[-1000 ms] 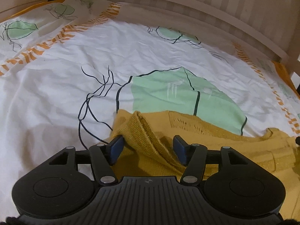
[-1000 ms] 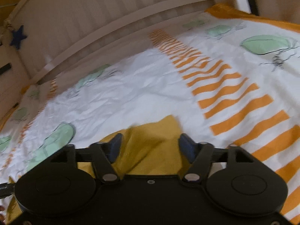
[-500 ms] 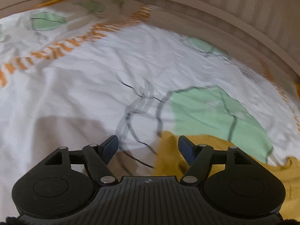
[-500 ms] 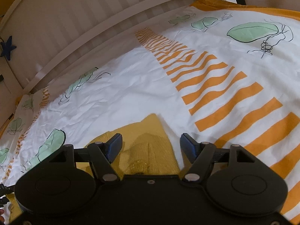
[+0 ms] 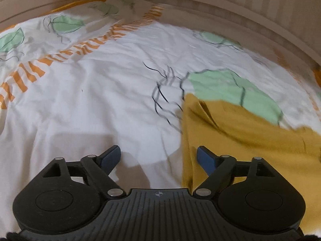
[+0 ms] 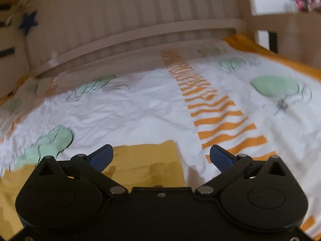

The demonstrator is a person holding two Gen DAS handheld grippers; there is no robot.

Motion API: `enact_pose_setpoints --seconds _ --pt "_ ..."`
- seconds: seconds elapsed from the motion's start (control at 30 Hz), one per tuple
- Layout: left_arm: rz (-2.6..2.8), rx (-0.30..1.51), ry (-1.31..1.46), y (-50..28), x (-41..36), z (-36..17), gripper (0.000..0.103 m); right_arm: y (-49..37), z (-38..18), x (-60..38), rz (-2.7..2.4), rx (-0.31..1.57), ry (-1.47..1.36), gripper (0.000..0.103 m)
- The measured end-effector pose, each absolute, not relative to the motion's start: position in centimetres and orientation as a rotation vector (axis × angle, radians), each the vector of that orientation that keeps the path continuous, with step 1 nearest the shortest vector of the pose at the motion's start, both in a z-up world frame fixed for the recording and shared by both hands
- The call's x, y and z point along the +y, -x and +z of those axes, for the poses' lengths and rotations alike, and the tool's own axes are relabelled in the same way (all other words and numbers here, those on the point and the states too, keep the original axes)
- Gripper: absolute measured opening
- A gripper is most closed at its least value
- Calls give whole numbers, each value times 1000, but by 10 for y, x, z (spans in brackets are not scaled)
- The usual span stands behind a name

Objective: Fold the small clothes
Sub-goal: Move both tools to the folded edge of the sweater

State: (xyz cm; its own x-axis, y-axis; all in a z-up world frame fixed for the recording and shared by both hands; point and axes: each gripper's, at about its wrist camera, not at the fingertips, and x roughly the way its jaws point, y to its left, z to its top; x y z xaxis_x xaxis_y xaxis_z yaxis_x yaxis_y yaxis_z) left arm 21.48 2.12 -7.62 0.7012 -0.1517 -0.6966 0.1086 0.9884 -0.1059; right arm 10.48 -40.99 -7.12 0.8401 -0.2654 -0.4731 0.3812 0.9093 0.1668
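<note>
A mustard-yellow knit garment (image 5: pixel 240 132) lies folded flat on the patterned bedsheet (image 5: pixel 100 100). In the left wrist view it fills the lower right, its left edge running under my right finger. My left gripper (image 5: pixel 158 157) is open and empty, over the bare sheet just left of the garment. In the right wrist view the garment (image 6: pixel 144 164) lies below and between the fingers, towards the left. My right gripper (image 6: pixel 161 156) is open wide and empty above the garment's right edge.
The sheet (image 6: pixel 140 110) is white with green leaf prints and orange stripe bands (image 6: pixel 216 116). A slatted wooden bed rail (image 6: pixel 130 40) runs along the far side, with a blue star (image 6: pixel 28 22) at the left. A rumpled sheet corner (image 5: pixel 124 6) lies at the far side.
Both grippers have let go of the garment and pulled back from it. The left gripper has moved left, off the cloth. The right gripper's jaws have opened wider.
</note>
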Motion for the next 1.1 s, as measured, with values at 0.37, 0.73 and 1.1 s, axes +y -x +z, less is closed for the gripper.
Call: enact_pose_setpoints --seconds 0.37,0.73,1.1 --pt "-187 680 31 -192 27 -106 98 -105 -76 -321 -146 568 -118 103" --pt "-193 679 37 -191 27 -110 103 -163 -95 -275 -122 756 -13 103" --pt "-192 677 33 -190 26 -112 103 -233 -94 -290 -264 850 -76 103"
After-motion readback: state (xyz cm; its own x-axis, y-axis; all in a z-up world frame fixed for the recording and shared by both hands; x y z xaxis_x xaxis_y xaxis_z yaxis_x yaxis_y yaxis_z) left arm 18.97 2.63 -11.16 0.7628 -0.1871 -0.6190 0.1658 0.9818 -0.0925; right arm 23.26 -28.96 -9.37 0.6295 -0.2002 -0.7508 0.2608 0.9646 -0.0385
